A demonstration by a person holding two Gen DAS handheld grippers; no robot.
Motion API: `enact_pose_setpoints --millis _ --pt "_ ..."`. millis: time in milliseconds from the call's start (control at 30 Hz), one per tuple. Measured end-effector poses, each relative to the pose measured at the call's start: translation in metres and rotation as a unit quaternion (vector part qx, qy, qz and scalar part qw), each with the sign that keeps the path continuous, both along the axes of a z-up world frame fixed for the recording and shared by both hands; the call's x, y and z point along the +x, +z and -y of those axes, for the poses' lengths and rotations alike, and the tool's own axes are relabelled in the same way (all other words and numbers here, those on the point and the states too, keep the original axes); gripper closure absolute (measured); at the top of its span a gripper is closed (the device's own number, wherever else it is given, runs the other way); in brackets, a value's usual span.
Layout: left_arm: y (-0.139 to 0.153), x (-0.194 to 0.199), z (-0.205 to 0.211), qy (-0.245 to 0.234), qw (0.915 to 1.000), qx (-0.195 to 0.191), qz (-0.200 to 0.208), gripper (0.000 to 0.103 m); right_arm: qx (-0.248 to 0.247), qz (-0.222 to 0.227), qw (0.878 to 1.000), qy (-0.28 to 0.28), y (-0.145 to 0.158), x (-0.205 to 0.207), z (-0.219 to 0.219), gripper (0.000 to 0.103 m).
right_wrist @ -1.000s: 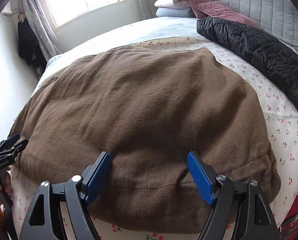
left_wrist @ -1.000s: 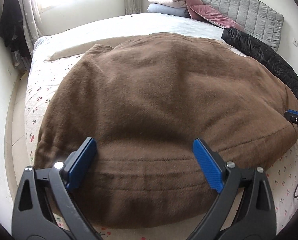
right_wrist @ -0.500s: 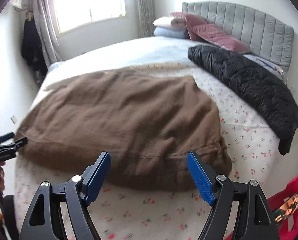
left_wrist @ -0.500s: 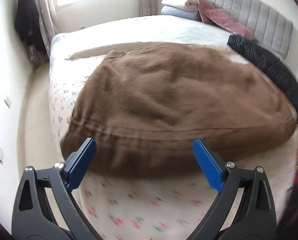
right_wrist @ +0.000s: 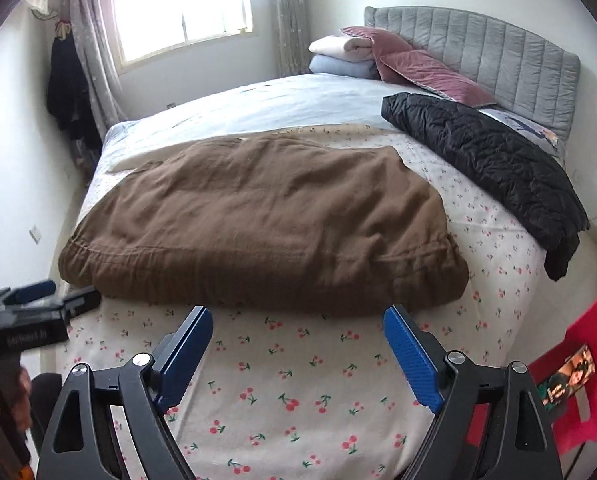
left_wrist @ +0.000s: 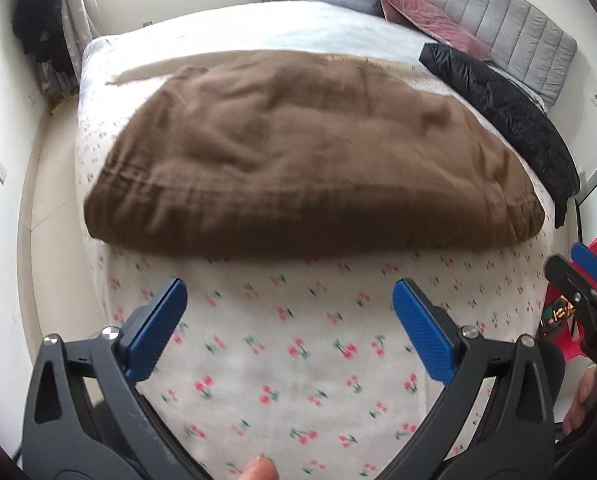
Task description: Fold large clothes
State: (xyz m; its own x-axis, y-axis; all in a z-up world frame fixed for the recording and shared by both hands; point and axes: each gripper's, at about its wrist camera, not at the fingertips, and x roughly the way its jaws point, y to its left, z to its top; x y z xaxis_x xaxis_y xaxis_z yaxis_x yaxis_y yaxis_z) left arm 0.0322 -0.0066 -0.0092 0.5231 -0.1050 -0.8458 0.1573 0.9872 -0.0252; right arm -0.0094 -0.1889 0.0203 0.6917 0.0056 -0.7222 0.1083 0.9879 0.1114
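Two tools were in your hands, both held back from the work, but begin with the bed (right_wrist: 298,104), which filled most of the room and carried everything. Its near end wore a cherry-print sheet (right_wrist: 298,380), bare where your tools hung over it. Across the middle lay the brown garment (right_wrist: 258,232), the large piece you were folding, a thick doubled slab with its stitched hem along the near edge; to my eye it sat flat and square enough to take another fold. A black puffer jacket (right_wrist: 490,164) lay well apart toward the grey headboard (right_wrist: 482,44), likely waiting its turn, with folded bedding and a pink cushion (right_wrist: 410,64) stacked beyond. A curtained window (right_wrist: 182,4) lit the far wall, and a red bag (right_wrist: 578,360) stood by the bed's near corner. Your left tool (left_wrist: 290,328) hovered over the sheet with its blue pads spread wide, pinching nothing. Your right tool (right_wrist: 298,356) hung the same way just short of the hem, fingers parted and empty.
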Motion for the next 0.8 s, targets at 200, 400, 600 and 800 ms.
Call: enact_pose_setpoints --millis 200,400,600,800 --pt "-0.008 -0.009 0.009 0.009 0.9999 0.001 -0.014 0.001 0.002 -0.031 1.000 0.002 -0.016 0.007 -0.011 0.014" --pt "-0.009 -0.010 0.007 0.014 0.9998 -0.001 -0.015 0.001 -0.001 -0.047 0.999 0.010 -0.025 0.009 -0.019 0.014" --pt "-0.012 -0.010 0.008 0.012 0.9998 0.000 -0.018 0.001 0.001 -0.055 0.998 0.014 -0.029 0.011 -0.022 0.014" --pt "-0.013 -0.010 0.011 0.007 0.9998 -0.001 -0.020 0.001 0.006 -0.059 0.998 0.017 -0.031 0.013 -0.022 0.014"
